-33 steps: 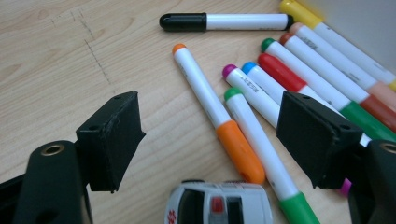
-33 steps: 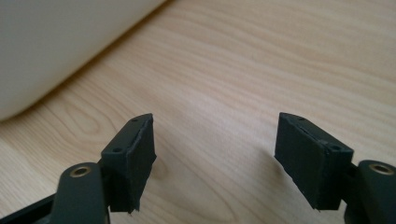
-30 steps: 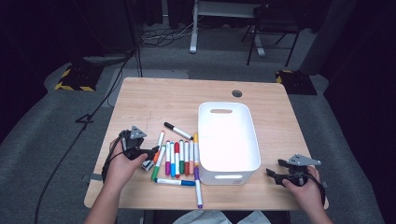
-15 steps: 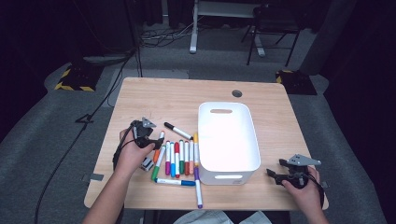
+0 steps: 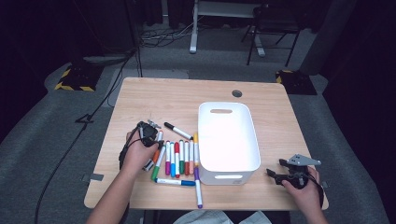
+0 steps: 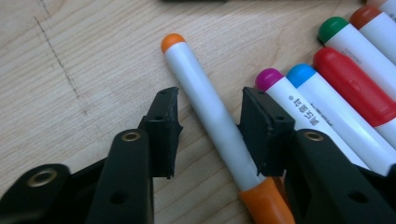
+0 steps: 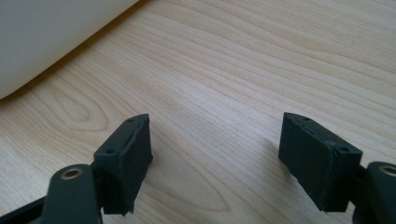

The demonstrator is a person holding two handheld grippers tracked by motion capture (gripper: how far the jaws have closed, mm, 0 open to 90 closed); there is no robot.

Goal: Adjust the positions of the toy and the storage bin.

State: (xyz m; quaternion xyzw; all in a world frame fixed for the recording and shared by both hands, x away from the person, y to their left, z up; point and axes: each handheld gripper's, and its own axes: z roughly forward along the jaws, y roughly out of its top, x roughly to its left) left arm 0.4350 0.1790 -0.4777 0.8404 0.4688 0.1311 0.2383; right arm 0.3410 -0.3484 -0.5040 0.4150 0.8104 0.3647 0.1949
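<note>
The left gripper [image 6: 208,123] has just been closing its jaws around the orange marker [image 6: 208,112] lying on the table [image 6: 70,60], a gap remaining at each side. The right gripper [image 7: 215,158] rests wide open beside the white bin [image 7: 42,32].

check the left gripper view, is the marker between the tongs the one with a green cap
No, the marker between the left tongs has an orange cap and orange end; the green-capped marker lies off to the side.

High view overlooks table [image 5: 140,100]; gripper views close, facing tabletop.
</note>
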